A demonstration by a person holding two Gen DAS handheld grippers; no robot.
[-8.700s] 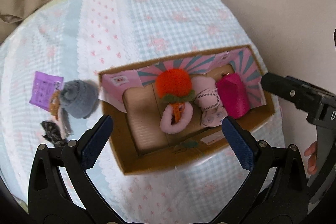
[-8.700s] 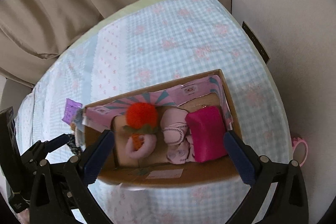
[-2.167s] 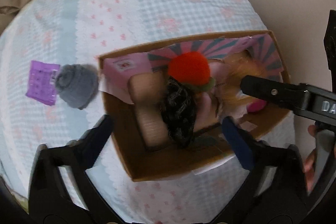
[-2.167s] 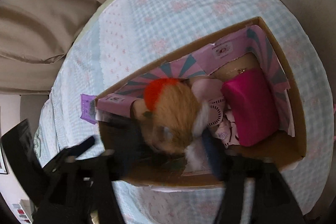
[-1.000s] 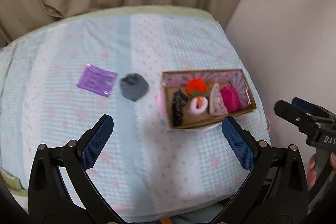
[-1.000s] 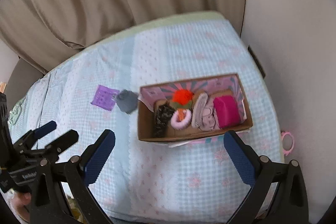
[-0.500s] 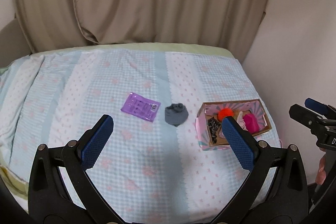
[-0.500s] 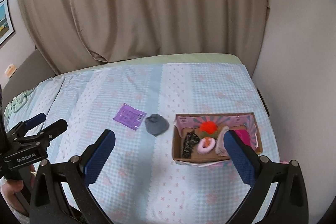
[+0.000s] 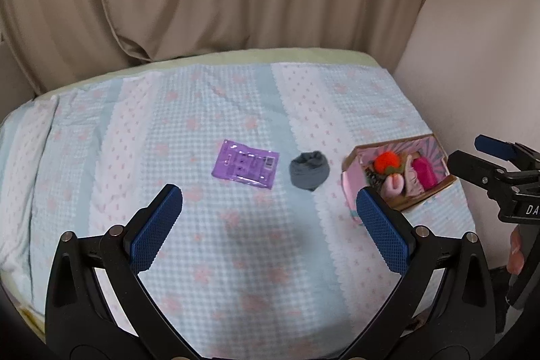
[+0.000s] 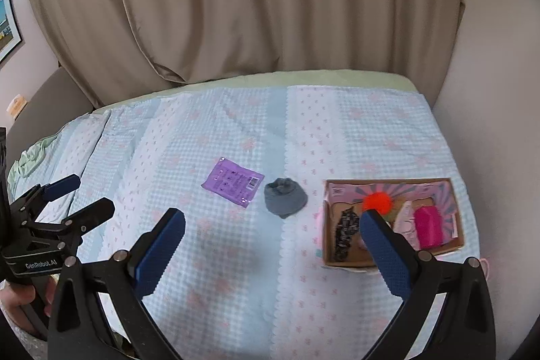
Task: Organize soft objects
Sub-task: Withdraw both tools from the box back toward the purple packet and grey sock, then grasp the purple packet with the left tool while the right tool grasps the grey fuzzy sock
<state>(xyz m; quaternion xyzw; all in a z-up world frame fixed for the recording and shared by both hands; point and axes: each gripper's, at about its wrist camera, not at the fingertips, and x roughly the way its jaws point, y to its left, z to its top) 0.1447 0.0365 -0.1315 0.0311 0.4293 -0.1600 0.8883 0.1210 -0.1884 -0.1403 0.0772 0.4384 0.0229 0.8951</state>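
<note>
Both claws idle above the bed point(image 9: 236, 275), raised well clear of everything.
Left claw point(image 9: 268, 218): jaws wide apart, nothing between them.
Right claw point(image 10: 271, 242): jaws wide apart, empty.

Remaining loose soft item, by my reading: grey bundle point(image 10: 285, 196). It lies ahead of the right claw, slightly right of its centre line, just left of the box point(image 10: 454, 215) and not touching it. A purple packet point(image 10: 233, 182) sits just left of the bundle; flat, likely not soft, so probably stays put.

Step in hand (judged): fetch the grey bundle and drop it in the box.
- Descend straight over it and keep the jaws wide, since it is a rounded lump.
- Close low on its middle; fabric compresses, so a shallow pinch may slip or unroll it.
- Avoid snagging the bedcover.
- Free space in the box looks tight.

Bundle: dark grey knit, rolled into a ball, folds gathered at its top. The box already holds a dark item, an orange pompom point(image 10: 378, 201), and pink pieces.
</note>
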